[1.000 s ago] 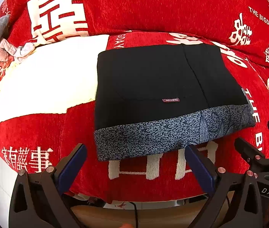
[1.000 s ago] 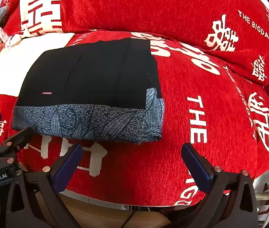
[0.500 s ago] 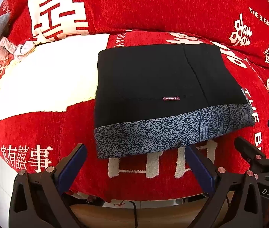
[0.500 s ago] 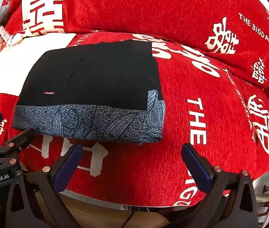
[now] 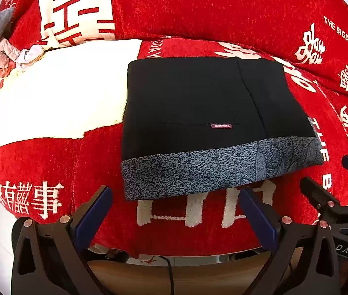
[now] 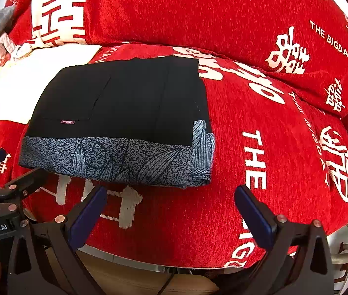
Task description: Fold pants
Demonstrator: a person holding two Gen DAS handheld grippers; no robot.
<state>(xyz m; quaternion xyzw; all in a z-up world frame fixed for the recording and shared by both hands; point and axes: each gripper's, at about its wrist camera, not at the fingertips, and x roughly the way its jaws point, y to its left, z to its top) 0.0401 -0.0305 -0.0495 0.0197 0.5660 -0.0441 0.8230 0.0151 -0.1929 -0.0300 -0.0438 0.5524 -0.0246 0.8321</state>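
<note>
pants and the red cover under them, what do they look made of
Pants: likely a soft matte knit, black with a speckled grey leaf-print band; it lies limp, no sheen. Red cover: probably chenille or a similar plush weave, with a fuzzy ribbed pile and woven-in cream lettering.

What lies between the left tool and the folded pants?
Only bare red sofa cover with white characters separates the open left tool from the near patterned edge of the folded pants. The left wrist view shows this.
</note>
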